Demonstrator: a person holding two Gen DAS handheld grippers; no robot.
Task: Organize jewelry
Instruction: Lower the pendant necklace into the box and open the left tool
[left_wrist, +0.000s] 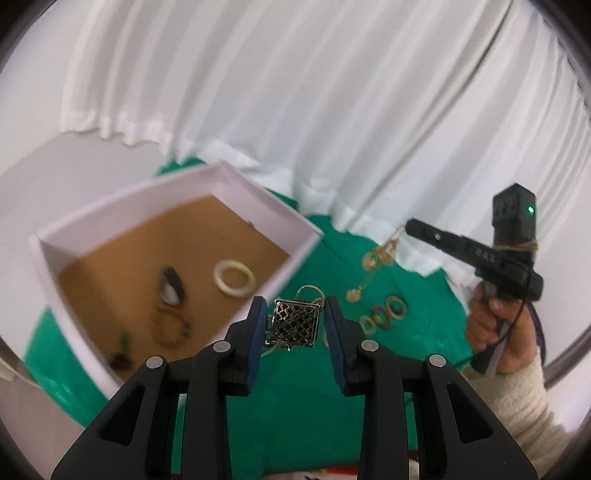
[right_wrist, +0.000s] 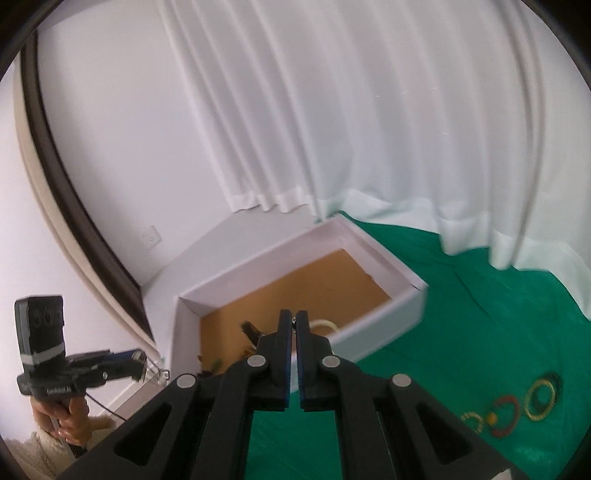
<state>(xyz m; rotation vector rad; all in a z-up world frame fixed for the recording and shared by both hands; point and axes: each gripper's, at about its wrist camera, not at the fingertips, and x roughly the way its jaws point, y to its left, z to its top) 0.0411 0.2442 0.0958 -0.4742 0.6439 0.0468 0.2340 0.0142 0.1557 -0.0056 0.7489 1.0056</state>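
- Centrally in the left wrist view, the left tool is partly closed on a square silver filigree pendant, held above the green cloth.
- At left, the white box holds a pale bangle and darker pieces.
- Right of centre, gold chains and coloured rings lie on the cloth.
- The right tool is fully closed, apparently empty.

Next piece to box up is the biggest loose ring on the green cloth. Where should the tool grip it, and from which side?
Take the largest ring by its thin band, one finger inside the hole and one outside, coming straight down from above. It lies flat on the green cloth, so no edge stands up for a sideways pinch. Choose the arc away from the red ring beside it.
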